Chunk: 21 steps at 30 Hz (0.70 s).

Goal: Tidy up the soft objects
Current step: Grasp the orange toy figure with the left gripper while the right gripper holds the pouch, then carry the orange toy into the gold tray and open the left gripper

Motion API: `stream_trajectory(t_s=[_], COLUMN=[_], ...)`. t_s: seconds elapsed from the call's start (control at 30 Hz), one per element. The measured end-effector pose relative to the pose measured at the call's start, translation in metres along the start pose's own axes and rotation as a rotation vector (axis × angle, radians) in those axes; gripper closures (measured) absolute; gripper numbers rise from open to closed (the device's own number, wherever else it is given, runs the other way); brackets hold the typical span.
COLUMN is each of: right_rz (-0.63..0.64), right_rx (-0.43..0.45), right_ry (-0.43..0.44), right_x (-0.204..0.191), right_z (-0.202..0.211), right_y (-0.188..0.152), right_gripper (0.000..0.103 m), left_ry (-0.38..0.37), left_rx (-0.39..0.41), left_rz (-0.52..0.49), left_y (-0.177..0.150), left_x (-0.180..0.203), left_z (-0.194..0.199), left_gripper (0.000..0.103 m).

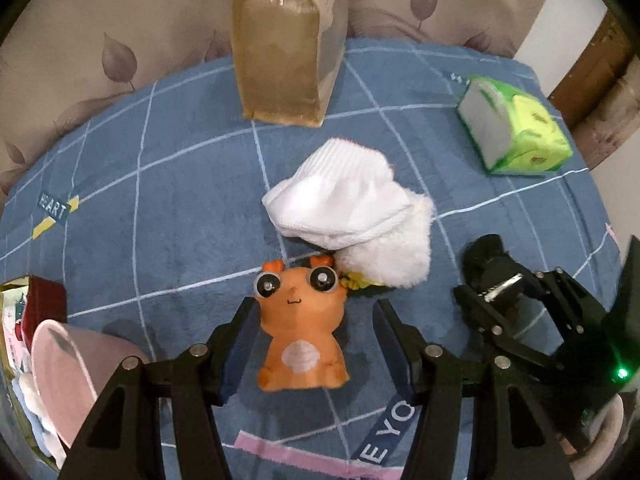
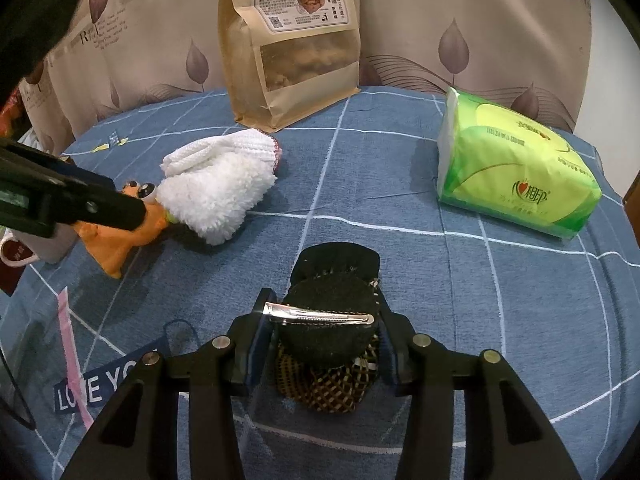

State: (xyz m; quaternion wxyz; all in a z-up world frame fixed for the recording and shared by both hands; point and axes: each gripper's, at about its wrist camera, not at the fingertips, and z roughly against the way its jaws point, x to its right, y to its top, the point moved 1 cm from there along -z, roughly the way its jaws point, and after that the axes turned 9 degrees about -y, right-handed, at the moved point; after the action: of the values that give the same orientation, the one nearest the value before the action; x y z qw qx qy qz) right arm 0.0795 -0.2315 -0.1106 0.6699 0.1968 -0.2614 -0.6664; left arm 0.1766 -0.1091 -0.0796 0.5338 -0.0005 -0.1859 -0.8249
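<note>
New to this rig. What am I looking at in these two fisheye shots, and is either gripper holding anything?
No robot: a person holds a two-finger gripper in each hand, with a camera on each looking along the fingers. In the left wrist view, the left gripper is open, straddling an orange plush toy. In the right wrist view, the right gripper is shut on a black hair clip. On the blue blanket lie white socks, a green tissue pack and a brown paper bag.
</note>
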Motion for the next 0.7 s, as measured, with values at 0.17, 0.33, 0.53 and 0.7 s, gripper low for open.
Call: stream_trajectory(t_s=[0.17,0.33,0.53,0.7], right_rz=[-0.003,-0.002,-0.002,-0.003], right_rx=[0.000,0.000,0.000,0.000], right_ry=[0.006,0.004,0.004,0.004], right_x=[0.001,0.001,0.001,0.001], right_z=[0.000,0.001,0.001,0.001], right_y=[0.000,-0.001,-0.001,-0.001], right_gripper=[0.058,0.058,0.058,0.057], left_ry=[0.061,0.075,0.064,0.041], left_rx=[-0.018,-0.014,-0.006,0.025], left_rz=[0.006,0.030,0.059,0.062], left_y=[0.003,0.000,-0.008,-0.009], left_x=[-0.005,-0.015,-0.025,-0.025], left_z=[-0.016,-0.022,-0.031,-0.026], left_gripper=[0.043,0.043,0.053,0.055])
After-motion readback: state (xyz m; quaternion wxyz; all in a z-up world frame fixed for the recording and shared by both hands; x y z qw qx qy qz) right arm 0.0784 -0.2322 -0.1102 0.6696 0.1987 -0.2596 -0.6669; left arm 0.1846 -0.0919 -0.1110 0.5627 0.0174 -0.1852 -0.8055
